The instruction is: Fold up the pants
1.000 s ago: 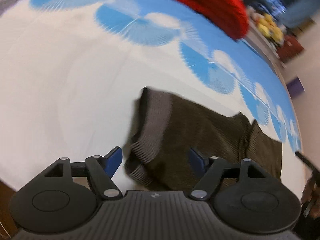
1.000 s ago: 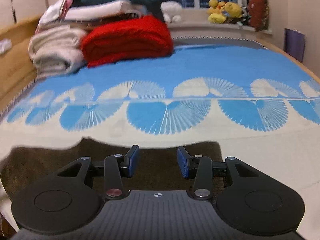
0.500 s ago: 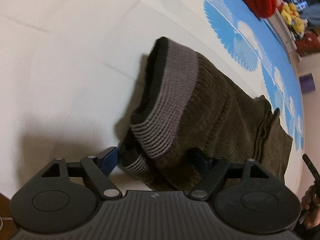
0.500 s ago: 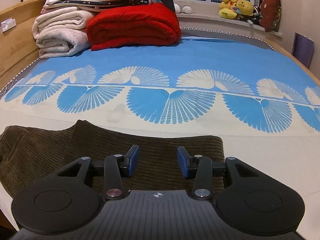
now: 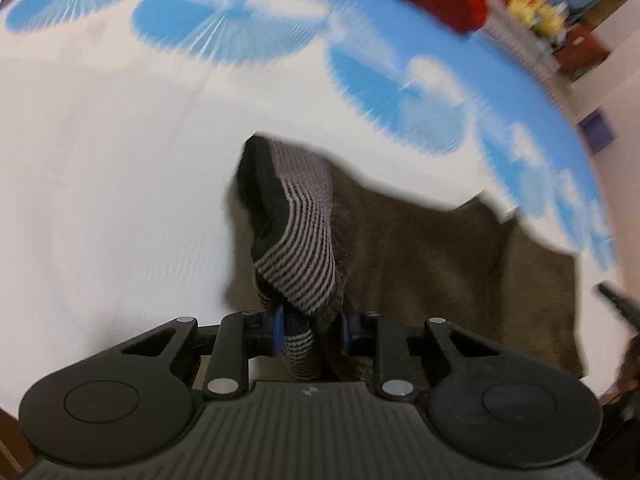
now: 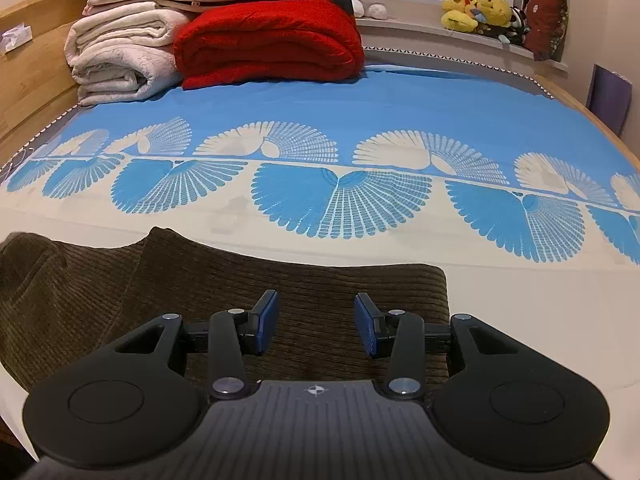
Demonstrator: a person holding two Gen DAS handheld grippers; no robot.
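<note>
**Waistband caught, leg end free**

The brown corduroy pants (image 6: 304, 296) lie along the near edge of the bed (image 6: 400, 100), on the cream part of its blue fan-print sheet, ribbed and partly folded. Their grey striped waistband (image 5: 298, 240) stands lifted, bunched between the left gripper (image 5: 312, 328), whose jaws have just been closing and now clench it. The right gripper (image 6: 316, 326) hovers over the other end, fingers apart, grasping nothing.

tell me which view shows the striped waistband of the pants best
The left wrist view: the striped waistband fills its centre, pinched in the left gripper, whose jaws have just closed. The right wrist view shows only plain brown corduroy of the pants, no waistband.
</note>
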